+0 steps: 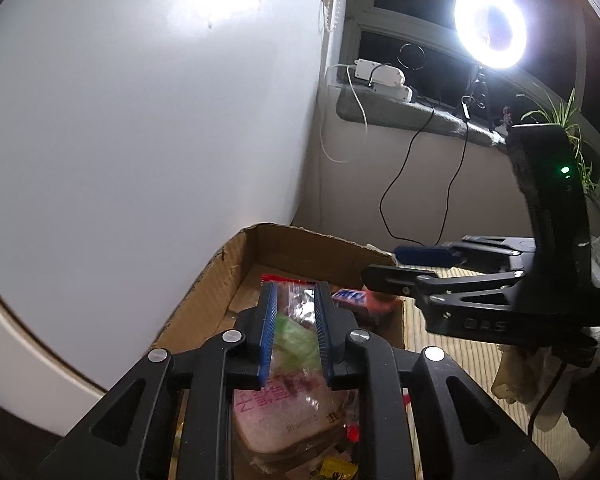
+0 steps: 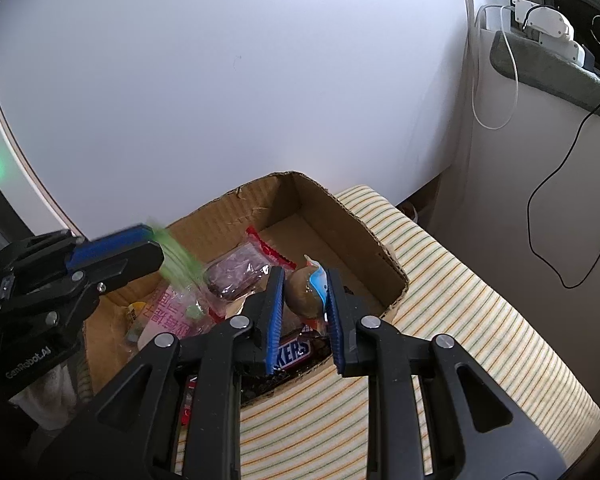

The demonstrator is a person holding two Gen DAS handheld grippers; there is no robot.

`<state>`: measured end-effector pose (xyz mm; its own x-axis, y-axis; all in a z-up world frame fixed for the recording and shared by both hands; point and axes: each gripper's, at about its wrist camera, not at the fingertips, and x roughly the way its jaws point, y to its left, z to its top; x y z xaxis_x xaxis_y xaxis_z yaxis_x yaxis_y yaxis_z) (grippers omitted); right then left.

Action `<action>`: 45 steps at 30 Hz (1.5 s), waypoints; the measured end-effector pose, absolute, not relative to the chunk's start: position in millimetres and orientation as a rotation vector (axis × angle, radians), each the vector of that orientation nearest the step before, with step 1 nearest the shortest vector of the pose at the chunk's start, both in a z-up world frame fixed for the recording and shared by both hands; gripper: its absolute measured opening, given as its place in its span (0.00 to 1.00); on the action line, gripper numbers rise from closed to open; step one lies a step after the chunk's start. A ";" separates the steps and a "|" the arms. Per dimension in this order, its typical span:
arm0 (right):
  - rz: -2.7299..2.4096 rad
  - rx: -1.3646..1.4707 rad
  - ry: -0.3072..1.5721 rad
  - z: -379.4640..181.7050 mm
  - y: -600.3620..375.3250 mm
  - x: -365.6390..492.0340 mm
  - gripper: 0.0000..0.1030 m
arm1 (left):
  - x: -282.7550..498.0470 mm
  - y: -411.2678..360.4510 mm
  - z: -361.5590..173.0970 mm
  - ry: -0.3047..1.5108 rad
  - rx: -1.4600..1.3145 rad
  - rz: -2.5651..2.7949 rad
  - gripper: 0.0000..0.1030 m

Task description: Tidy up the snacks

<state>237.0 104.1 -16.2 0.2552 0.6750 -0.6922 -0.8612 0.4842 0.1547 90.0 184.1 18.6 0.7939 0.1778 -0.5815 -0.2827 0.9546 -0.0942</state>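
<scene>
Both grippers work over the cardboard box (image 2: 340,216), which sits on a striped cushion (image 2: 460,300) in the lower half of both frames, with most of the snacks already inside.

In the right wrist view, low centre, the right gripper (image 2: 302,280) has its jaws drawn in on a brown snack packet with a blue end (image 2: 306,290), held just above the Snickers bar (image 2: 290,354) at the box's near edge. To do this well I judge it should lower the packet into the bare floor toward the far corner, then open only once it rests, so it does not tip over the low wall.

In the left wrist view, bottom centre, the left gripper (image 1: 296,292) has its jaws narrowed on a clear bag with green print (image 1: 294,336); whether they pinch it firmly I cannot tell for certain. Beneath lies a pink-lettered bread packet (image 1: 288,416).

Farther into the box sits a dark snack in a red-edged wrapper (image 2: 240,270).
</scene>
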 end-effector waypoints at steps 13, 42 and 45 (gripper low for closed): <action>1.070 -0.259 0.696 17.0 74.1 195.3 0.60 | 36.2 161.7 40.4 0.542 -0.154 0.289 0.35; 0.935 -0.198 0.650 14.7 -35.4 129.0 0.90 | -42.4 115.7 37.3 0.524 -0.153 0.378 0.78; 0.931 -0.199 0.649 14.5 -38.2 128.7 0.90 | -42.9 113.7 36.8 0.527 -0.155 0.374 0.78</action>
